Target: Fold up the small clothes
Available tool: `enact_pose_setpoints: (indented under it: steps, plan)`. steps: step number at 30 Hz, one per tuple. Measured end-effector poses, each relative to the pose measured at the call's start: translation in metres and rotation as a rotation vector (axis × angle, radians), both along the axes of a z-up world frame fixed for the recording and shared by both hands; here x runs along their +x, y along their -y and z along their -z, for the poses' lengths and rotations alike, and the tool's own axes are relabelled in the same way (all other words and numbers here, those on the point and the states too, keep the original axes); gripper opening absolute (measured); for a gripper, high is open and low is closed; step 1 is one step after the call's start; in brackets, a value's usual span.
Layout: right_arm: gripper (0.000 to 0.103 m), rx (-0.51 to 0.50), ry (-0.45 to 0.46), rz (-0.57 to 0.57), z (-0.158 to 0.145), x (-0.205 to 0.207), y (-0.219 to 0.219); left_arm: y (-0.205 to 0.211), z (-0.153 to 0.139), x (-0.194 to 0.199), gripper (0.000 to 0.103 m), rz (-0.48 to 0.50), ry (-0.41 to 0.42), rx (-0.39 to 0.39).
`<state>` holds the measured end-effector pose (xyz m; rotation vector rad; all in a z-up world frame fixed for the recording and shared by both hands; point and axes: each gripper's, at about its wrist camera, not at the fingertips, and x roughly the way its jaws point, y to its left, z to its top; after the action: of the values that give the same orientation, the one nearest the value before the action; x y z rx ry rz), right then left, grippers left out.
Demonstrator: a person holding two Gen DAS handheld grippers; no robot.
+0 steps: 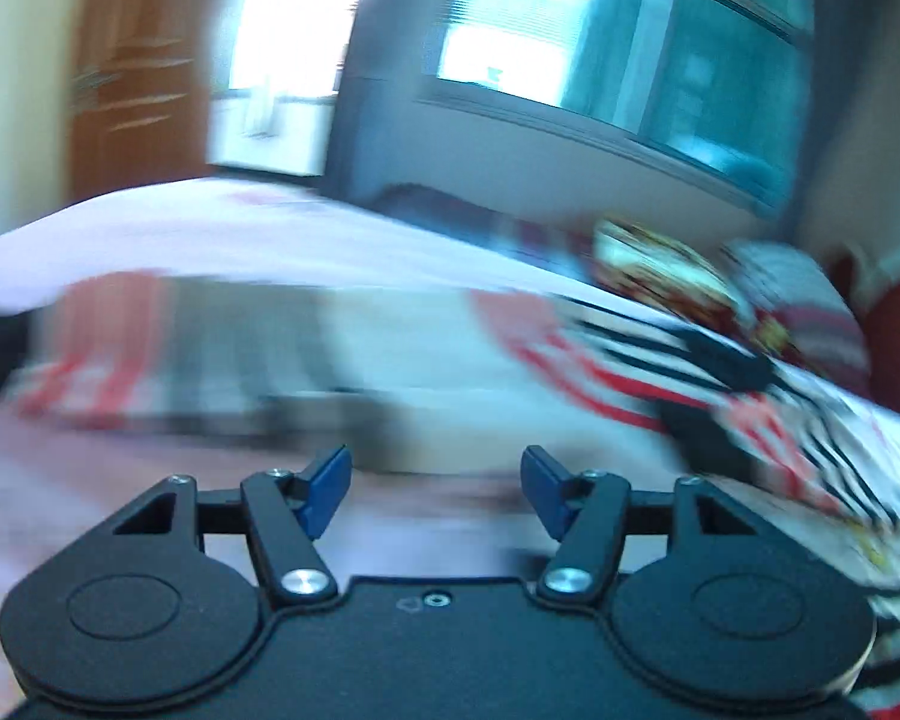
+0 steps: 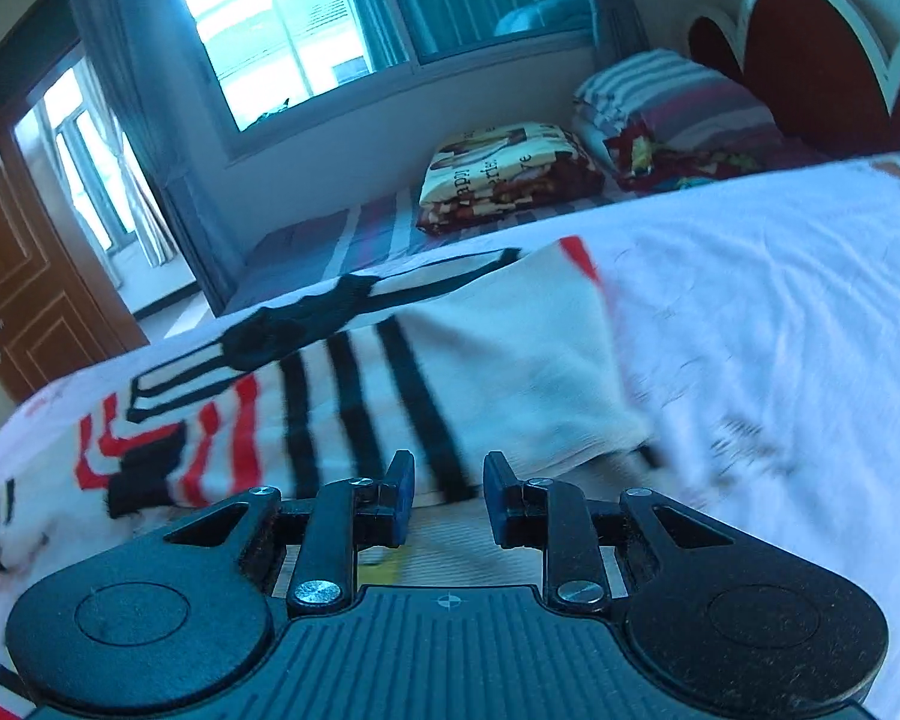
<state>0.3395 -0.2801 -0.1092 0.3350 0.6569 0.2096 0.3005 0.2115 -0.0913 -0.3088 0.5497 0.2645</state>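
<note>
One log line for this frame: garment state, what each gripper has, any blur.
garment: striped, partly folded on sheet | left gripper: open, empty | right gripper: open, empty | left view: blurred

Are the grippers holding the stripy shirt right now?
No. The left gripper and the right gripper both have empty gaps between their fingers. The striped shirt lies loose on the white sheet.

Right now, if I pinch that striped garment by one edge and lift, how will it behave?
The striped garment will probably flop and drape: it lies creased with one part folded over on the white sheet. It looks thin, so likely light. Pushing may bunch it rather than slide it, since the sheet under it is wrinkled cloth too.
</note>
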Motion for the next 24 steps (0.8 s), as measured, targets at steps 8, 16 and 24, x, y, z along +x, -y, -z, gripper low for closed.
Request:
enact_pose_setpoints:
  steps: [8, 16, 24]
  plan:
    - [0.025, 0.072, -0.029, -0.033, -0.017, 0.001, -0.081, -0.141, 0.02, -0.047, 0.046, -0.283, 0.063, -0.375]
    - [0.025, 0.052, -0.045, -0.063, -0.025, 0.005, -0.126, -0.188, 0.038, -0.041, 0.033, -0.358, 0.177, -0.618]
    - [0.025, 0.022, -0.067, -0.022, -0.018, 0.02, -0.128, -0.209, 0.045, -0.033, 0.01, -0.435, 0.182, -0.676]
